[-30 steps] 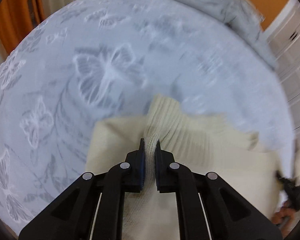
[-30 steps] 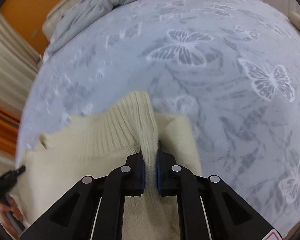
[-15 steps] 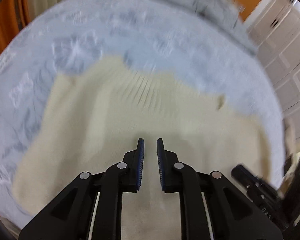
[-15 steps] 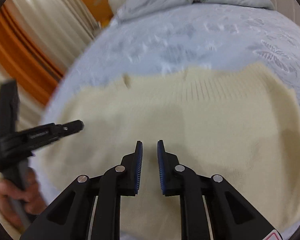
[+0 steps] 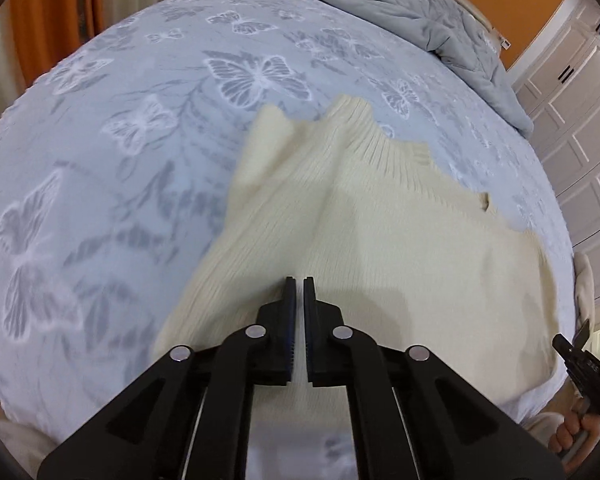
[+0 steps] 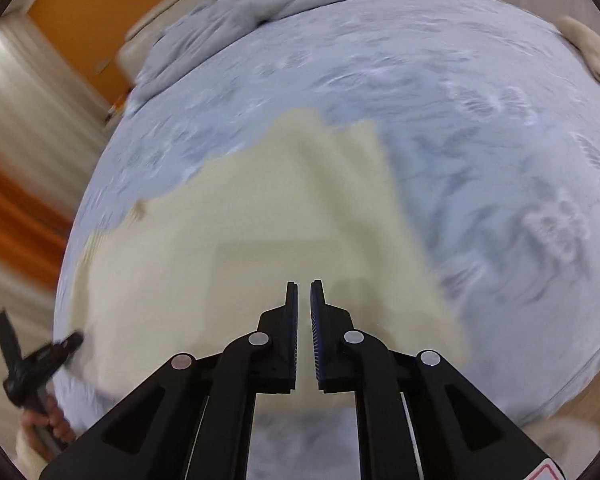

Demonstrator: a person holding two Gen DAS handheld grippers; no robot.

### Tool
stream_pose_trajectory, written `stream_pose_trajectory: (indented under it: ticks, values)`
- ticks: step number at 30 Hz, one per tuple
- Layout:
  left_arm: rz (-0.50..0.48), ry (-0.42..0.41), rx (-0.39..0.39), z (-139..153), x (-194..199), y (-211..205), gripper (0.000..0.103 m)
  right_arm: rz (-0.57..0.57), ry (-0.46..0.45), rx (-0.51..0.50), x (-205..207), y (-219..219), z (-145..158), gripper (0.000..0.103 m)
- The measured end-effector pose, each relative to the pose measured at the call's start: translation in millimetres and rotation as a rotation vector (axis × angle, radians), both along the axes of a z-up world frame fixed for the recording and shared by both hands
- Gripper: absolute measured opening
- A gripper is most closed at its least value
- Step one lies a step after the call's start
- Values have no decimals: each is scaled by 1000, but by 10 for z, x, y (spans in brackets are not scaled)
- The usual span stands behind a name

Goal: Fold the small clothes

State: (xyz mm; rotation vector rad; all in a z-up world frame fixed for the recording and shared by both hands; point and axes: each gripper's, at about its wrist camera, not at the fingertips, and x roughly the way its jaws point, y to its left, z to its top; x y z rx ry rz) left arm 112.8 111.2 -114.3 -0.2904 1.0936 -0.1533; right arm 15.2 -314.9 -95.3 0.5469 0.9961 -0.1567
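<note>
A cream ribbed knit garment (image 5: 384, 232) lies spread on the pale blue butterfly-print bedspread (image 5: 132, 152); it also shows, blurred, in the right wrist view (image 6: 260, 232). My left gripper (image 5: 299, 282) hovers above its near part, jaws almost together with a narrow gap, holding nothing. My right gripper (image 6: 304, 286) hovers above the same garment, jaws slightly apart and empty. Each gripper shows at the edge of the other's view: the right one (image 5: 580, 360), the left one (image 6: 36, 360).
A crumpled grey duvet (image 5: 412, 4) lies at the far end of the bed. Orange curtains (image 5: 48, 4) hang left, white cupboard doors (image 5: 580, 120) stand right. A cream cloth (image 6: 592, 52) lies at the bed's far right edge.
One second ago both grippers were shut on the garment's ribbed fold. They let go, pulled back and rose. The garment now lies spread on the bed.
</note>
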Motion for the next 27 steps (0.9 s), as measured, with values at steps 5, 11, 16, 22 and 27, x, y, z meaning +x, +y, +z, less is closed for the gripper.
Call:
stream_pose_trajectory:
  ticks: [5, 11, 16, 22, 27]
  values:
    - [-13, -4, -24, -84, -108, 59, 3, -47, 151, 2, -19, 28, -342, 0]
    - [60, -92, -155, 100, -439, 314, 43, 38, 81, -54, -55, 376, 111, 8]
    - [83, -65, -173, -60, -462, 367, 43, 206, 32, -5, 560, 1095, 238, 8]
    - [73, -70, -207, -100, -472, 442, 43, 285, 190, -83, 1328, 1766, -190, 0]
    - [97, -62, -291, -92, -495, 563, 44, 264, 212, -79, 1509, 1852, -49, 3]
